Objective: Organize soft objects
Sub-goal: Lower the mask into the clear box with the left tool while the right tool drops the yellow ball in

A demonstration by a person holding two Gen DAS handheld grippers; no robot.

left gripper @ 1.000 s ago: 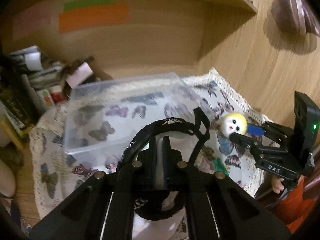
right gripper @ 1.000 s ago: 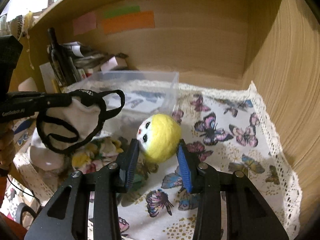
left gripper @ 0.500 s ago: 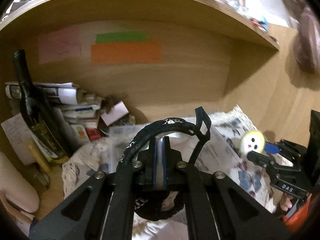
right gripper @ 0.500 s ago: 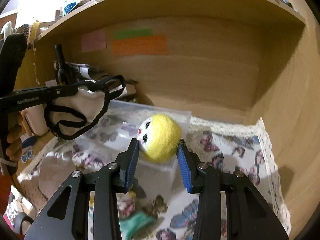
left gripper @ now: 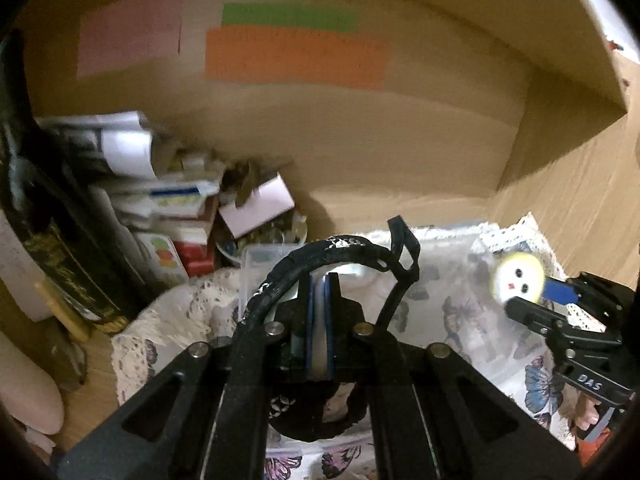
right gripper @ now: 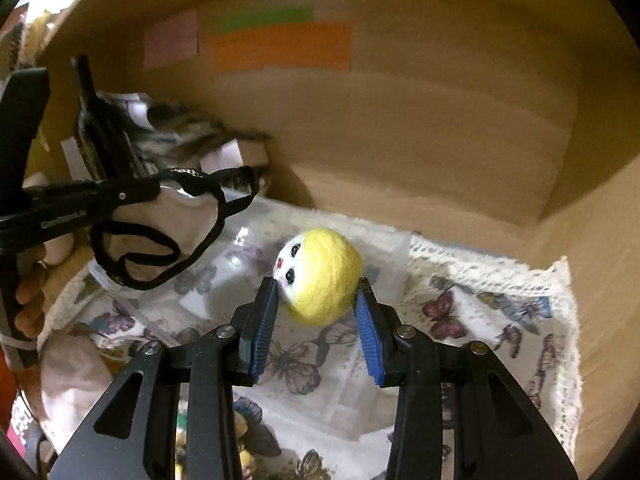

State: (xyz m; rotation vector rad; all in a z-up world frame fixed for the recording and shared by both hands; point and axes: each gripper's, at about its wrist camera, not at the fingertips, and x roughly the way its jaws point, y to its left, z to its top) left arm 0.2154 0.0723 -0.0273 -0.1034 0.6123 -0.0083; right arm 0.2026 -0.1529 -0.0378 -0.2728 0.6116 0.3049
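My left gripper (left gripper: 318,280) is shut on a white cloth mask with black straps (left gripper: 340,252); the mask also shows in the right wrist view (right gripper: 176,216), hanging over the left end of a clear plastic bin (right gripper: 384,248). My right gripper (right gripper: 318,284) is shut on a yellow felt ball with a white face (right gripper: 320,276), held above the bin's near right part. The ball (left gripper: 518,282) and the right gripper (left gripper: 532,300) show at the right of the left wrist view, with the bin (left gripper: 256,264) below.
A butterfly-print cloth with lace edge (right gripper: 500,320) covers the shelf floor. A dark bottle (left gripper: 60,264), boxes and papers (left gripper: 168,208) crowd the left back. Wooden walls close the back and right (right gripper: 440,140). More soft items lie at lower left (right gripper: 72,380).
Both grippers have moved forward and deeper into the shelf, over the bin. The mask and the ball stay gripped.
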